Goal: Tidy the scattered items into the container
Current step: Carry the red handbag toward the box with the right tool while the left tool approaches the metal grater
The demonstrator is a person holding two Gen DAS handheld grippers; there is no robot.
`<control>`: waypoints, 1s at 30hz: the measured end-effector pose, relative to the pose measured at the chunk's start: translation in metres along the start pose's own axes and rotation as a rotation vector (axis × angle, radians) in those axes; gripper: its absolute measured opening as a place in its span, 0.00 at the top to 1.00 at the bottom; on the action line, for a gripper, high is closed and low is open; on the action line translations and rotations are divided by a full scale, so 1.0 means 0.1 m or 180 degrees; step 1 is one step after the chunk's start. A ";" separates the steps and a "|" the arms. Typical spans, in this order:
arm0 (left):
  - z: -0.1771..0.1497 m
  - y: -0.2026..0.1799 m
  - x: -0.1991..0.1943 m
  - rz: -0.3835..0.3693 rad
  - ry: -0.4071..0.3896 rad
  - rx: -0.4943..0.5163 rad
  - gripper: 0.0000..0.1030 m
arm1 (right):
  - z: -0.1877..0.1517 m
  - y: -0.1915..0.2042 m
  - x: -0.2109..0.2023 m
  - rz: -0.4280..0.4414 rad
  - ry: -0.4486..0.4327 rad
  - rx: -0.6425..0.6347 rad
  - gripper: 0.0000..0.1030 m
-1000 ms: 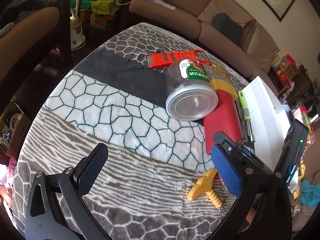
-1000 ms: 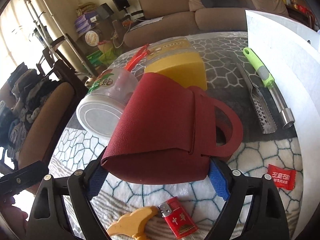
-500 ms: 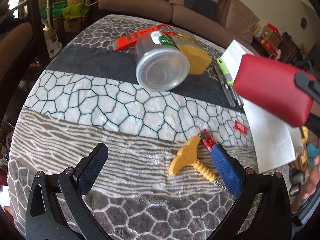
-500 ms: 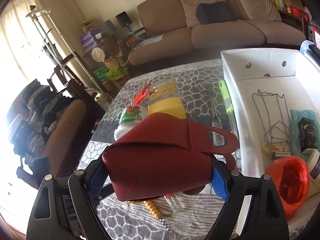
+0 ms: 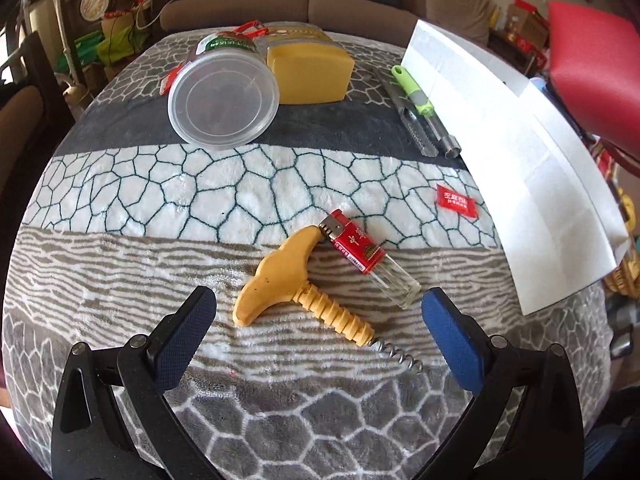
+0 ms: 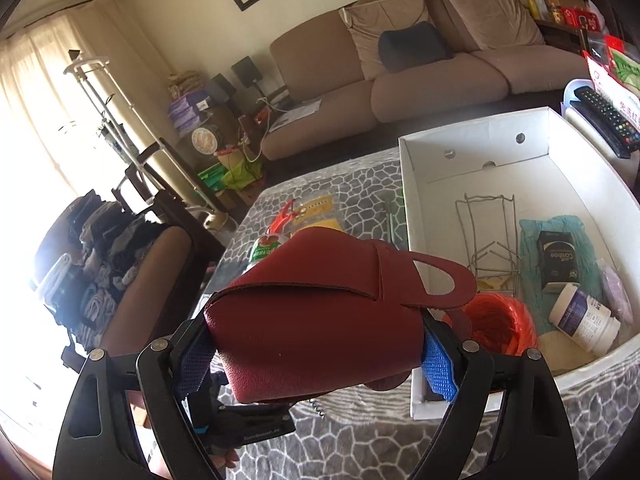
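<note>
Right wrist view: right gripper (image 6: 316, 354) pinching the red pouch (image 6: 320, 320) beside the white box (image 6: 460, 160), whose contents show only here; left wrist view: left gripper (image 5: 320, 328), spread, above the corkscrew (image 5: 304, 284) and lighter (image 5: 368, 258).

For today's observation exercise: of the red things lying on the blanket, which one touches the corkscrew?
The red lighter: its metal head meets the corkscrew handle. The small red packet lies apart, nearer the white box.

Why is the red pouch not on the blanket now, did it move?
Yes. The red pouch, held in the right tool, went up off the blanket and over toward the white box, beside its near corner.
</note>
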State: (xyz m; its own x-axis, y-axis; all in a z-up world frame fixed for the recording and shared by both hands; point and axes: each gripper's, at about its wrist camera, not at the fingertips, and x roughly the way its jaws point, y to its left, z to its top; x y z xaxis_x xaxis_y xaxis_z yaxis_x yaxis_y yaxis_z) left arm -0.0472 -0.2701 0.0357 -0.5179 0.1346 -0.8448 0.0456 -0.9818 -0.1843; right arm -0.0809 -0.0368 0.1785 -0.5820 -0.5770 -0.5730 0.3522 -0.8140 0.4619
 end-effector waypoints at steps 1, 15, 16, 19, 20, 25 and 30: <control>0.02 -0.02 -0.05 -0.0039 -0.0073 0.0003 0.00 | 0.03 -0.03 -0.06 0.0016 -0.0021 0.0009 0.14; 0.48 -0.51 0.27 -0.0010 -0.0054 0.0152 0.00 | 0.58 -0.94 -0.53 -0.0343 -0.0327 0.0096 0.14; 0.55 -0.53 0.34 -0.0018 -0.0031 0.0120 0.00 | 0.58 -1.00 -0.53 -0.0343 -0.0334 0.0131 0.14; 0.72 -0.63 0.53 -0.0214 0.0049 0.0069 0.00 | 0.54 -1.19 -0.50 -0.0327 -0.0326 0.0210 0.14; 0.76 -0.67 0.59 -0.0245 0.0063 0.0053 0.00 | 0.53 -1.24 -0.50 -0.0317 -0.0317 0.0228 0.14; 0.97 -0.74 0.89 -0.0227 0.0102 -0.0017 0.10 | 0.46 -1.43 -0.41 -0.0257 -0.0259 0.0308 0.14; 1.09 -0.75 1.20 -0.0073 0.0187 -0.0071 0.22 | 0.41 -1.56 -0.34 -0.0199 -0.0234 0.0403 0.14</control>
State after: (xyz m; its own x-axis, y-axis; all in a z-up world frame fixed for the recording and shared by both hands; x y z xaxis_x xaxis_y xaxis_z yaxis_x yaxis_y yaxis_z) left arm -0.2056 -0.1944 0.0026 -0.4680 0.1653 -0.8681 0.0537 -0.9752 -0.2146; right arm -0.1460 0.1123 0.1533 -0.6538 -0.5151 -0.5543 0.2211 -0.8306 0.5111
